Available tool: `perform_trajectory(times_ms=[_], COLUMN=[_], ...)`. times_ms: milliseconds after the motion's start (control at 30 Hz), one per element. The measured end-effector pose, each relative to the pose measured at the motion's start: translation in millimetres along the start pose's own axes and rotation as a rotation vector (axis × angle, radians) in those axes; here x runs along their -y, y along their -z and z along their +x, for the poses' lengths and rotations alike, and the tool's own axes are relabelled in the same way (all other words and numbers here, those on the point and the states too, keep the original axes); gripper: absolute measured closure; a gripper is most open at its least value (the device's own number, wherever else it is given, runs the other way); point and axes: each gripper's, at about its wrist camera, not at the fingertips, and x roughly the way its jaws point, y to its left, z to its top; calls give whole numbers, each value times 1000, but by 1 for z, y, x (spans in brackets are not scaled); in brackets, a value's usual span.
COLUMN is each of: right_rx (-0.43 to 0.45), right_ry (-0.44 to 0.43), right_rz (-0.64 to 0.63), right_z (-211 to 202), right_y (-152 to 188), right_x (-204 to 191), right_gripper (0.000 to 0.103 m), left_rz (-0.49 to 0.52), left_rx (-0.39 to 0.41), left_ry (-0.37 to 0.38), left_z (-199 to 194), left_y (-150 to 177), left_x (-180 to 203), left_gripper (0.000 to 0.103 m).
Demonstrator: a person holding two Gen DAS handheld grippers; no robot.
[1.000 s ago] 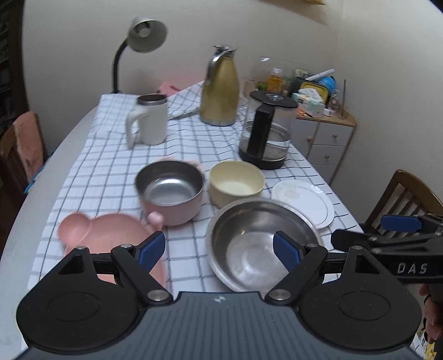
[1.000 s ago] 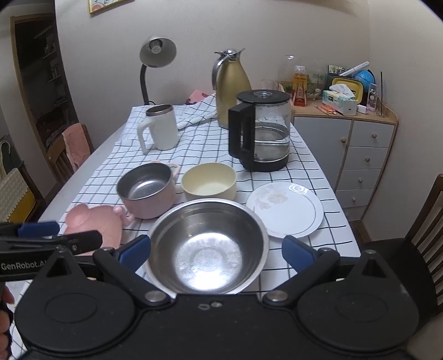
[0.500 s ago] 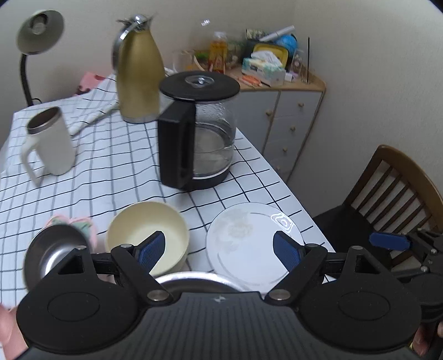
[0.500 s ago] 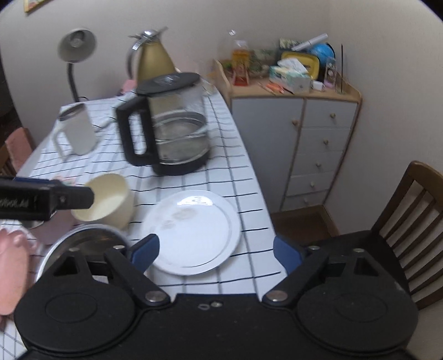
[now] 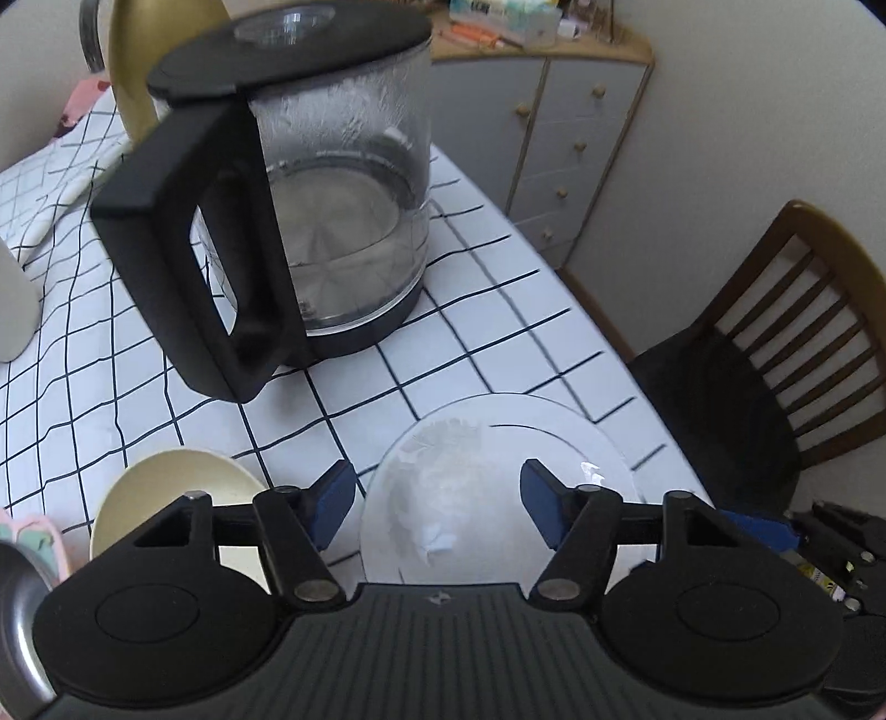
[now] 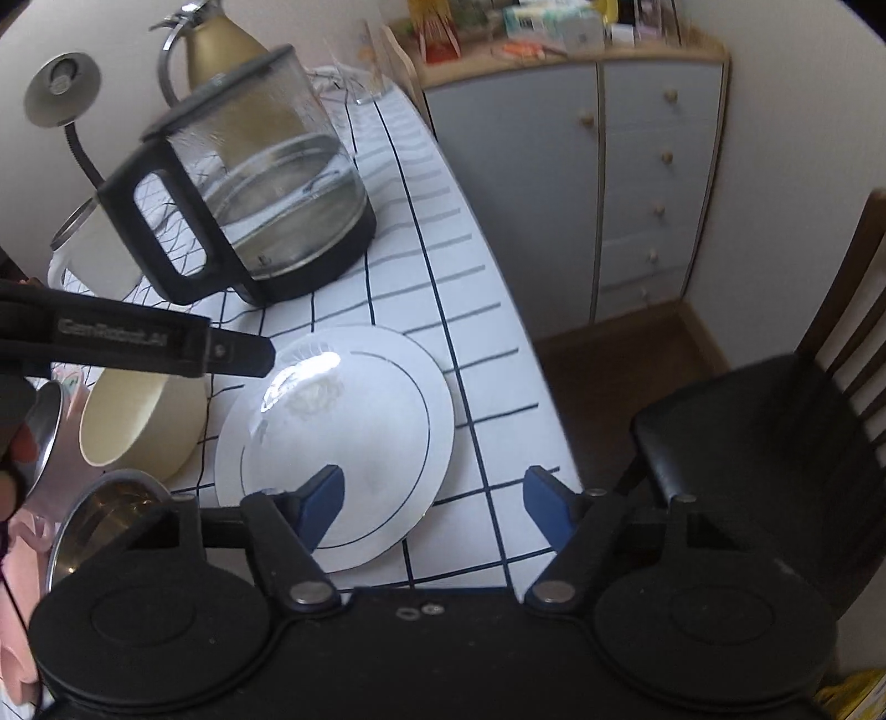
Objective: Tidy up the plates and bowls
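Observation:
A white plate [image 5: 498,465] [image 6: 360,421] lies flat on the checked tablecloth near the table's right edge. My left gripper [image 5: 437,504] hovers over it, jaws closing, with nothing pressed between the pads. My right gripper [image 6: 432,507] hangs over the plate's near right rim, jaws also closing on nothing; its left pad is above the plate and its right pad above the cloth. A cream bowl [image 6: 138,421] [image 5: 166,487] stands left of the plate. Further left are a pink bowl with a steel inside [image 6: 50,437] and a large steel bowl [image 6: 105,515].
A glass kettle with a black handle [image 5: 310,194] [image 6: 249,194] stands just behind the plate, a gold thermos [image 6: 221,39] and a white mug [image 6: 88,255] beyond it. A wooden chair [image 6: 775,443] and a drawer cabinet [image 6: 609,166] stand to the right of the table edge.
Both views swung right, from the steel bowls to the white plate, and dropped closer to the table. Both pairs of jaws narrowed. Nothing was taken hold of.

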Motion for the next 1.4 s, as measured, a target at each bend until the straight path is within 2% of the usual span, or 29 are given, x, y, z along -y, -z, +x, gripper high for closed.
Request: perform_trajectory(times_ms=[200,500,667,867,1033,1233,1400], right_rx=[-54,-91,-106,-101,-93,-97,-106], right_ry=[-65,-98,-127,-135,-143,-170,-179], right_rz=[82,135,168,189,190,216,201], right_z=[15,25,31,31,29,28,25], right_y=[-3,-5,-2,-1,-1,1,6], right_x=[12,18,22,25,29,36,42], right_gripper=[53,74,86,90,90,86,90], left_rz=[-40,-112,-125,-104,-46,-11,4], left_rx=[-50,-82,-80,-75,-91,-106,-111], left_ry=[5,26,29,11,-4,4,49], left_z=[21,33,34,37,45,47,46], left_y=[-4,-6,-6,-7,-12,-11,-4], left_x=[-14,-33,-38,-34,-27,-21,-16], left_gripper=[55,71,74,74,74,74,75])
